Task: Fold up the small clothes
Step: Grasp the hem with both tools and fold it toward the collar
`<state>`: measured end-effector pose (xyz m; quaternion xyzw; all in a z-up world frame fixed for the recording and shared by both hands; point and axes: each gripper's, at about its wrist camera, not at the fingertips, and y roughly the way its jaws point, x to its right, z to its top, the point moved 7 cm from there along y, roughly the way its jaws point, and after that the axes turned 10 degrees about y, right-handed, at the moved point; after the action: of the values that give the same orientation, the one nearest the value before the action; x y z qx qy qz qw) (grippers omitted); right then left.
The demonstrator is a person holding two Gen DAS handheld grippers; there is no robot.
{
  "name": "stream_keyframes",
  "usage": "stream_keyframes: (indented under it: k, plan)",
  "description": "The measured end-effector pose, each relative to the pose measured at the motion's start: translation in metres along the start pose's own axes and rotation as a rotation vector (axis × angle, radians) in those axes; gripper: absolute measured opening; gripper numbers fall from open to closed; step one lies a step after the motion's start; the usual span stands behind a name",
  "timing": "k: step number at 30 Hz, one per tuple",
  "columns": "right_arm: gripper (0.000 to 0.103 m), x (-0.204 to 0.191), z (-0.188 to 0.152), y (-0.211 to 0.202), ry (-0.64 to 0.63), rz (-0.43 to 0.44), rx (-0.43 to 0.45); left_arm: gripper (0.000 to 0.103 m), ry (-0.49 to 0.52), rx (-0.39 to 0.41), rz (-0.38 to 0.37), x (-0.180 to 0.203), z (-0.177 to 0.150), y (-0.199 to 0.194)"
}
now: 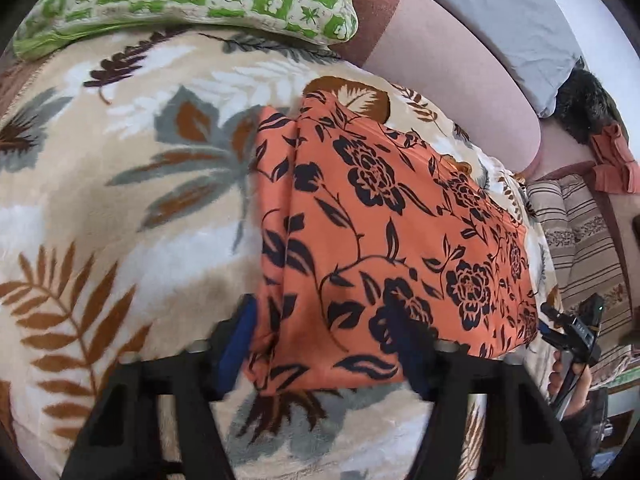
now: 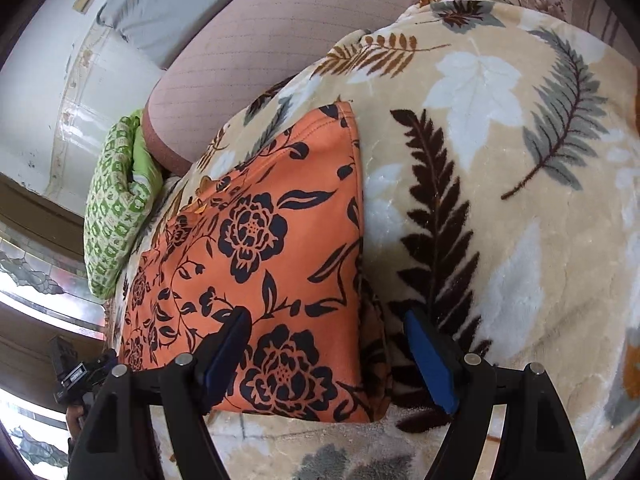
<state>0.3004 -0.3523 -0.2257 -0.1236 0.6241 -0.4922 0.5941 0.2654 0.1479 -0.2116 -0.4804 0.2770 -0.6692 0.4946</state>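
While the orange floral garment (image 1: 384,240) lay folded flat on the leaf-print blanket (image 1: 120,200) covering the bed, the left gripper (image 1: 328,344) straddled its near corner at 6 o'clock, jaws half open and not visibly pinching. The right gripper (image 2: 328,352) stood wide open over the opposite corner, gripping nothing. Closing too deep risked catching the plush blanket with the cloth, or taking one layer and spoiling the fold.

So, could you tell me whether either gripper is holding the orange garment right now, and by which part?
Neither grips it. The right gripper stands open over the garment's near corner; the left gripper straddles the other near corner, fingers not pressing.
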Motion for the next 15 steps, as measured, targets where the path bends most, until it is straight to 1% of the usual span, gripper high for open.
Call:
stream_keyframes:
  k: [1,2,3,4,5,6,7,9,10,11,12,13,15]
  plan:
    - [0.081,0.001,0.0,-0.001,-0.001,-0.002,-0.001,0.038,0.004,-0.005,-0.004,0.0,0.002,0.002]
    - [0.081,0.001,-0.001,-0.002,-0.003,-0.003,-0.002,0.021,0.005,-0.016,-0.004,0.0,0.002,0.005]
    - [0.081,0.002,-0.001,-0.004,-0.006,-0.004,-0.004,0.011,-0.002,-0.044,-0.004,-0.001,0.001,0.01]
    - [0.081,0.003,-0.001,-0.004,-0.01,-0.006,-0.007,0.006,-0.018,-0.078,-0.024,-0.002,-0.003,0.016]
    - [0.081,0.004,-0.001,-0.004,-0.011,-0.009,-0.008,0.005,-0.029,-0.094,-0.036,-0.003,-0.007,0.022]
    - [0.081,0.005,0.0,-0.003,-0.01,-0.015,-0.011,0.005,-0.032,-0.089,-0.022,-0.005,-0.008,0.022]
    - [0.081,0.005,0.0,-0.002,-0.008,-0.019,-0.012,0.004,-0.035,-0.055,-0.013,-0.005,-0.009,0.015]
    - [0.081,0.005,0.001,-0.002,0.003,-0.019,-0.016,0.004,-0.021,0.034,-0.008,0.004,-0.009,-0.011]
    - [0.081,0.005,0.001,-0.003,0.003,-0.015,-0.014,0.004,-0.017,0.102,-0.019,0.011,-0.011,-0.033]
    - [0.081,0.004,0.001,-0.004,0.0,-0.014,-0.009,0.004,-0.026,0.132,-0.03,0.012,-0.014,-0.043]
    - [0.081,0.005,0.002,-0.007,-0.004,-0.014,0.001,0.005,-0.049,0.153,-0.048,0.011,-0.025,-0.053]
    - [0.081,0.006,0.003,-0.008,-0.004,-0.013,0.007,0.005,-0.059,0.147,-0.046,0.007,-0.03,-0.052]
    - [0.081,0.01,0.005,-0.008,0.006,-0.016,0.007,0.005,-0.085,0.089,0.005,-0.009,-0.048,-0.032]
